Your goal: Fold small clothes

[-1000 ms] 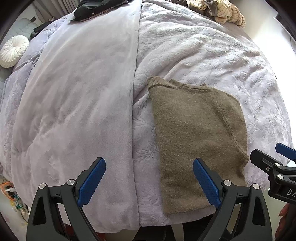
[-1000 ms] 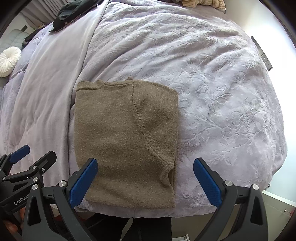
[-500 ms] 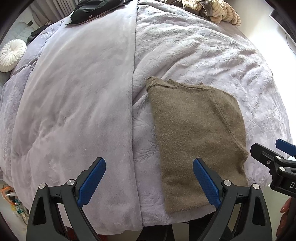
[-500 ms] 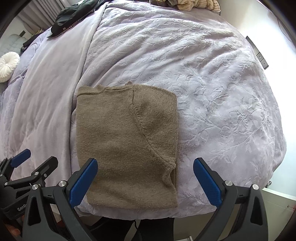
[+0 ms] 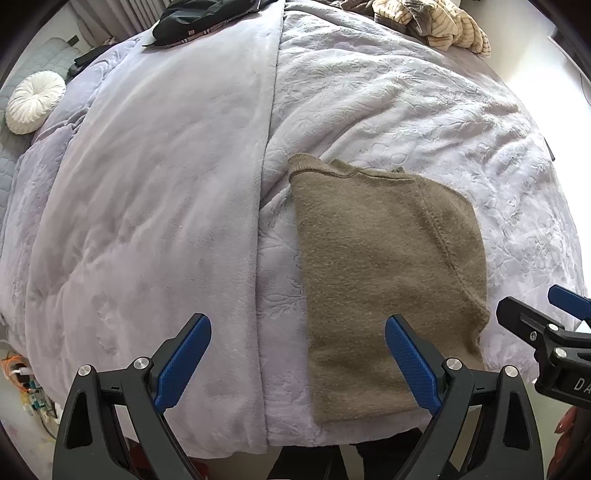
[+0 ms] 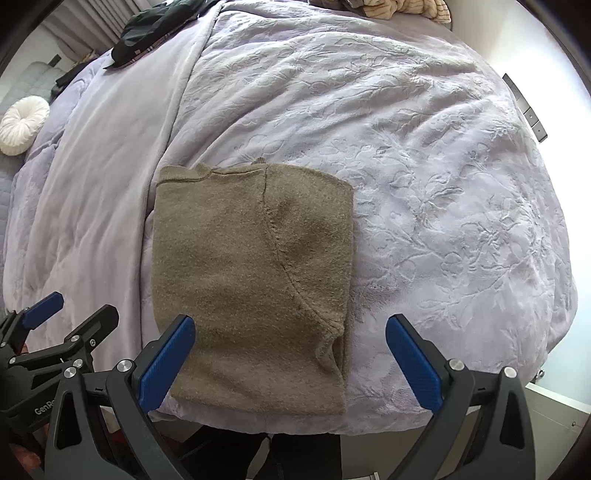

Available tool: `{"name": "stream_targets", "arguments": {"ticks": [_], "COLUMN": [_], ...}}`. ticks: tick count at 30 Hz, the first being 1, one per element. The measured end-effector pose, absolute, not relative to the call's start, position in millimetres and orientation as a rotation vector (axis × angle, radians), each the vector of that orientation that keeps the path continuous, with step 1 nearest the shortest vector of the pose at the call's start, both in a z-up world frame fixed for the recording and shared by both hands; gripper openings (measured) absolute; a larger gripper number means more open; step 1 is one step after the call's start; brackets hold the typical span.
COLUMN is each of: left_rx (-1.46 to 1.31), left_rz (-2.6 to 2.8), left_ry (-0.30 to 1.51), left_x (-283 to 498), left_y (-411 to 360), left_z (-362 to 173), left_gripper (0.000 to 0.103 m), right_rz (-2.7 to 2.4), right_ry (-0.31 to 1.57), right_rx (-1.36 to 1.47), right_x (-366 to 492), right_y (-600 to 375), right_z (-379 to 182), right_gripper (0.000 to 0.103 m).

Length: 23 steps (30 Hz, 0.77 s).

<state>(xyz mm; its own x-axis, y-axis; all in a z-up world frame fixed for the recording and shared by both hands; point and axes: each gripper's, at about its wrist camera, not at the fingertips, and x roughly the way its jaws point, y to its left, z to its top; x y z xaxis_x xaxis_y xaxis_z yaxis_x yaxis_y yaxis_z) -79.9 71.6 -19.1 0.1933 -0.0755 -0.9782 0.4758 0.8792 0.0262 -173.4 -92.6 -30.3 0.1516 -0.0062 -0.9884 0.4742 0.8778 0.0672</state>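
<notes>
A brown knit sweater (image 5: 384, 273) lies folded into a rough rectangle on the lilac bed cover (image 5: 166, 184), near the bed's front edge. It also shows in the right wrist view (image 6: 251, 280). My left gripper (image 5: 297, 358) is open and empty, held above the front edge, its right finger over the sweater's near part. My right gripper (image 6: 290, 360) is open and empty above the sweater's near right corner. Each gripper shows at the side of the other's view: the right one (image 5: 546, 325), the left one (image 6: 62, 321).
A white round cushion (image 5: 35, 101) lies at the far left. Dark clothes (image 5: 199, 18) and a striped beige garment (image 5: 436, 22) lie at the bed's far end. The floor with cables (image 5: 22, 376) shows at lower left. A white wall (image 6: 535, 44) is on the right.
Both grippers have drawn back and up a little from the bed; the sweater sits slightly farther in both views. The sweater itself has not moved. Both grippers stay open.
</notes>
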Motion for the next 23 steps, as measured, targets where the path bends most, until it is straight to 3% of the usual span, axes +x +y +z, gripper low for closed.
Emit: {"name": "stream_targets", "arguments": {"ticks": [23], "left_rx": [0.289], "left_rz": [-0.333], "left_ry": [1.284], "left_x": [-89.3], "left_y": [70.8], "left_z": [-4.4], "left_gripper": [0.096], "right_rz": [-0.291], "right_ry": [1.404], "right_rx": [0.363], "right_x": [-174.3], "right_y": [-99.9], "right_z": [-27.5], "right_gripper": [0.103]}}
